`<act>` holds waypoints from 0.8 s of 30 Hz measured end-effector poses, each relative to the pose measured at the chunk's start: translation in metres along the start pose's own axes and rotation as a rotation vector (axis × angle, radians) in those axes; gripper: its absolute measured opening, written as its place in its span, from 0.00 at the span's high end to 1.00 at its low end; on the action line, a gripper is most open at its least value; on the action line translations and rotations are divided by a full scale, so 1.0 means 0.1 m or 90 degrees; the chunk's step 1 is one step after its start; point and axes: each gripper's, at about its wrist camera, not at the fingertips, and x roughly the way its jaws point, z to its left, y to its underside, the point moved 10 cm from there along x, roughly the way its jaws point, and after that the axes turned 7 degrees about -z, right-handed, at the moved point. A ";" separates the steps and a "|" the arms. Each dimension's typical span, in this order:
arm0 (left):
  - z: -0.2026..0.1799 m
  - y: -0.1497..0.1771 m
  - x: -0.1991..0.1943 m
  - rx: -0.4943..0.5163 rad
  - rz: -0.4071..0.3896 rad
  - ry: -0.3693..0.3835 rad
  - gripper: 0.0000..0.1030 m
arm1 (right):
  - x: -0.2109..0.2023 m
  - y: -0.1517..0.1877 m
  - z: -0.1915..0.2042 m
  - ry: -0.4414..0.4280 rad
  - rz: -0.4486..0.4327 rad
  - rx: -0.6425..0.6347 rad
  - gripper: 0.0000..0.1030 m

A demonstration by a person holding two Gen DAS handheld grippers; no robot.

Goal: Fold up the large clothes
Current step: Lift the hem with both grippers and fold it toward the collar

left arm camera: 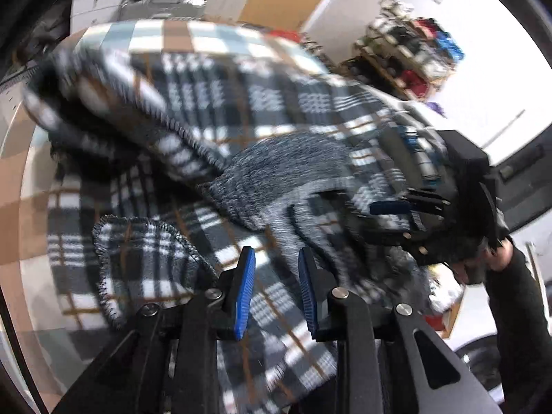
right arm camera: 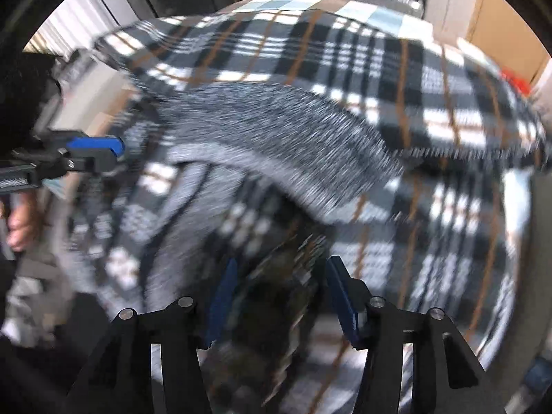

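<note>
Your left tongs (left arm camera: 276, 289) and right tongs (right arm camera: 281, 296) are both spread, with the plaid garment (left arm camera: 193, 110) bunched over the checked surface (left arm camera: 162, 31) ahead. Risk: closing now may pinch several layers, skewing the fold.

Support surface: a table (left arm camera: 38, 207) under a checked cloth (right arm camera: 390, 17) in tan, white and pale blue squares. Lying directly on it: a black, white and grey plaid garment (left arm camera: 193, 110), rumpled, motion-blurred in both views.
</note>
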 end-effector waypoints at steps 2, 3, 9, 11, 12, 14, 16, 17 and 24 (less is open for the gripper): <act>-0.10 -0.21 -0.18 0.029 -0.033 -0.008 0.81 | -0.17 -0.09 -0.01 -0.007 -0.019 -0.004 0.48; -0.17 -0.36 -0.26 0.047 -0.051 -0.004 0.80 | -0.26 -0.20 -0.05 -0.004 -0.035 -0.003 0.48; -0.15 -1.39 -0.25 0.064 -0.126 -0.037 0.38 | -0.67 -1.24 -0.59 0.091 -0.154 0.039 0.19; 0.07 -1.50 -0.06 0.004 -0.091 -0.021 0.38 | -0.65 -1.57 -0.84 0.126 -0.159 0.055 0.19; 0.23 -1.51 0.09 -0.031 -0.065 -0.017 0.38 | -0.60 -1.71 -0.96 0.140 -0.154 0.062 0.19; 0.52 -1.40 0.32 -0.057 -0.025 -0.044 0.39 | -0.43 -1.84 -1.18 0.161 -0.127 0.083 0.19; 0.79 -1.24 0.48 -0.075 -0.001 -0.073 0.39 | -0.24 -1.78 -1.39 0.173 -0.091 0.117 0.20; 0.86 -1.16 0.58 -0.088 0.015 -0.072 0.39 | -0.09 -1.68 -1.50 0.169 -0.058 0.139 0.21; 1.16 -0.70 0.61 -0.167 -0.020 0.016 0.40 | 0.20 -0.77 -1.47 0.138 0.023 0.127 0.18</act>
